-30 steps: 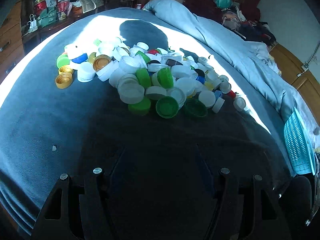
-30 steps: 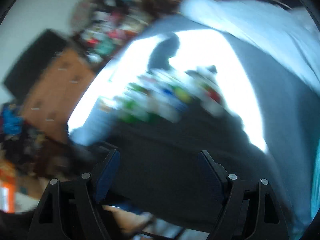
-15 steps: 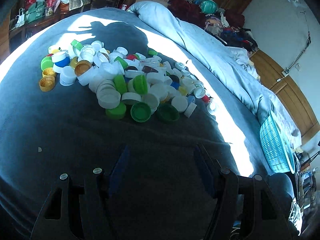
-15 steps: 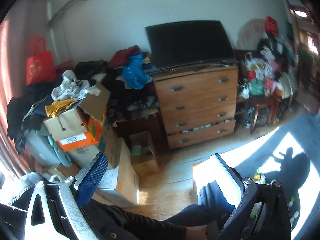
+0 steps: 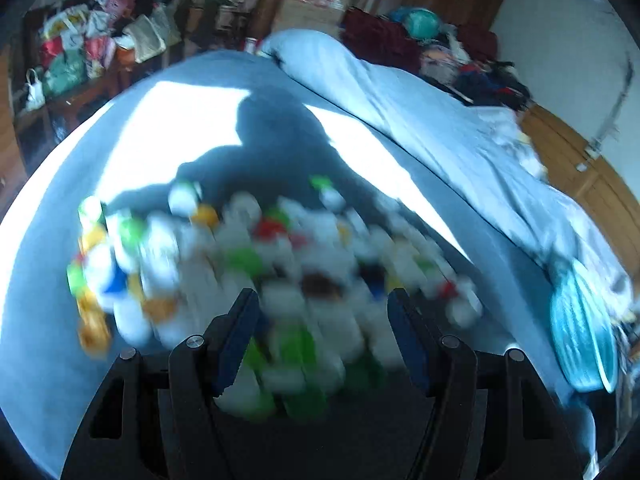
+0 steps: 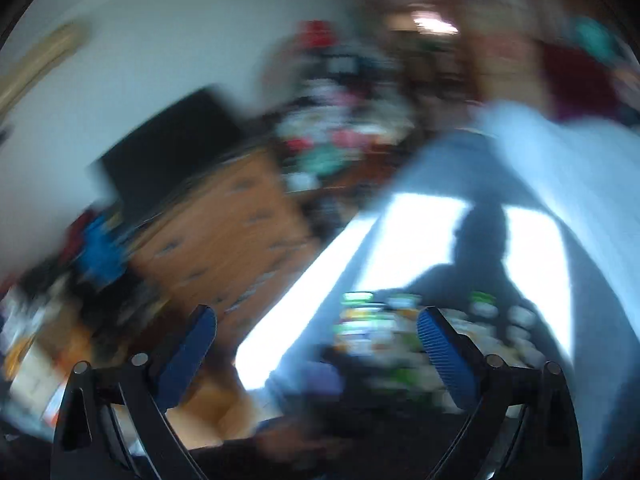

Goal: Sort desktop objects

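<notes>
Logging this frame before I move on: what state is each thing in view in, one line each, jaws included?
Left gripper: jaws partly open, nothing held.
Right gripper: jaws wide open, nothing held; they have just closed a little.
Bottle caps: one loose, unsorted pile on the bed, blurred.
Teal basket: tipped on its side at the bed's edge; contents cannot be told.
Blue quilt: bunched along the bed's far side.

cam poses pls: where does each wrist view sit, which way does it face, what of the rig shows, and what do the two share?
Left wrist: on the left gripper, angled down over the blurred bottle cap pile on the blue bed cover; teal basket right; both fingers show.
Right wrist: on the right gripper, facing the wooden dresser and bed edge; both fingers show.
Shared: caps, cover, the person's shadow.
</notes>
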{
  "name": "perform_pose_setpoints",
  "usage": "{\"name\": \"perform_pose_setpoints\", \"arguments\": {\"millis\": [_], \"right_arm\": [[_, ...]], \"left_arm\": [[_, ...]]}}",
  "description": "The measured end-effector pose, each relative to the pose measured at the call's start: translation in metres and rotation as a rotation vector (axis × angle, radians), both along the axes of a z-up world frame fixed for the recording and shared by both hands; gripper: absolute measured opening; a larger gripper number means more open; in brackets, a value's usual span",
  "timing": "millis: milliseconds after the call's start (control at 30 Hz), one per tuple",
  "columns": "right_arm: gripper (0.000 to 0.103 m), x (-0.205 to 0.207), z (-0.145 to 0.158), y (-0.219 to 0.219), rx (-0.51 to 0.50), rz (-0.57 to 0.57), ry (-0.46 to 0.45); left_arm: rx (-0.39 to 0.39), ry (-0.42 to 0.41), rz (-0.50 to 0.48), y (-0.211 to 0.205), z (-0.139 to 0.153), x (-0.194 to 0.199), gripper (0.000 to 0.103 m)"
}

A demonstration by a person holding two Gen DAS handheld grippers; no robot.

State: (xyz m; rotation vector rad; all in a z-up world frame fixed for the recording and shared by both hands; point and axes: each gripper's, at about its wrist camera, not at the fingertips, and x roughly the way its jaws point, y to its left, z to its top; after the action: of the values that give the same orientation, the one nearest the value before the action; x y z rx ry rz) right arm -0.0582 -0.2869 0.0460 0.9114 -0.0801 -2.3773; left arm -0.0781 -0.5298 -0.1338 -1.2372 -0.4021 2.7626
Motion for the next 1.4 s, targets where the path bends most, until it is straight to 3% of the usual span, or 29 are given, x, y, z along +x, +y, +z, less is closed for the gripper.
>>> {"name": "perform_pose_setpoints", "arguments": {"millis": [33, 67, 133, 200, 267, 367, 433, 533, 633, 767, 867, 1000, 1100, 1200, 1267, 1400], "right_arm": [[0.099, -0.007, -0.028, 0.022, 0.062, -0.094, 0.013], [0.099, -0.01, -0.065, 0.046, 0.075, -0.134, -0.031], [0.097, -0.004, -0.142, 0.085, 0.052, -0.168, -0.183], [0.091, 0.017, -0.204, 0.107, 0.101, -0.191, -0.277], [0.089, 0.042, -0.247, 0.124, 0.121, -0.199, -0.334], [0.089, 0.068, -0.286, 0.141, 0.117, -0.222, -0.398], [0.089, 0.057, -0.292, 0.148, 0.092, -0.224, -0.43], [0.09, 0.048, -0.288, 0.142, 0.083, -0.221, -0.367], [0.09, 0.041, -0.298, 0.141, 0.071, -0.241, -0.399], [0.091, 0.041, -0.296, 0.142, 0.069, -0.245, -0.386], [0.092, 0.041, -0.296, 0.136, 0.096, -0.241, -0.37], [0.095, 0.042, -0.3, 0.129, 0.144, -0.225, -0.348], [0.1, 0.044, -0.304, 0.121, 0.199, -0.204, -0.318], [0.103, 0.047, -0.309, 0.113, 0.269, -0.185, -0.283], [0.103, 0.048, -0.312, 0.112, 0.276, -0.181, -0.265], [0.103, 0.051, -0.316, 0.112, 0.276, -0.173, -0.219]], "left_arm": [[-0.052, -0.035, 0.03, -0.002, -0.002, -0.027, 0.061], [-0.1, -0.072, 0.05, -0.002, -0.008, -0.052, 0.061], [-0.182, -0.112, 0.109, -0.005, -0.022, -0.097, 0.061], [-0.225, -0.172, 0.125, -0.007, -0.044, -0.127, 0.061], [-0.251, -0.295, 0.117, -0.006, -0.073, -0.138, 0.064], [-0.285, -0.288, 0.096, 0.005, -0.074, -0.115, 0.064], [-0.239, -0.292, 0.077, 0.009, -0.075, -0.092, 0.066], [-0.277, -0.277, 0.02, 0.027, -0.076, -0.062, 0.067], [-0.3, -0.275, -0.046, 0.049, -0.073, -0.04, 0.067], [-0.239, -0.25, -0.115, 0.076, -0.068, -0.011, 0.069], [-0.288, -0.207, -0.198, 0.103, -0.067, 0.008, 0.072], [-0.253, -0.198, -0.316, 0.128, -0.058, 0.02, 0.072], [-0.17, -0.088, -0.238, 0.106, -0.031, 0.042, 0.072], [-0.137, -0.007, -0.047, 0.056, -0.015, 0.065, 0.072], [-0.106, -0.021, 0.051, 0.026, -0.016, 0.084, 0.072], [-0.041, -0.129, 0.019, 0.011, -0.025, 0.105, 0.07]]}}
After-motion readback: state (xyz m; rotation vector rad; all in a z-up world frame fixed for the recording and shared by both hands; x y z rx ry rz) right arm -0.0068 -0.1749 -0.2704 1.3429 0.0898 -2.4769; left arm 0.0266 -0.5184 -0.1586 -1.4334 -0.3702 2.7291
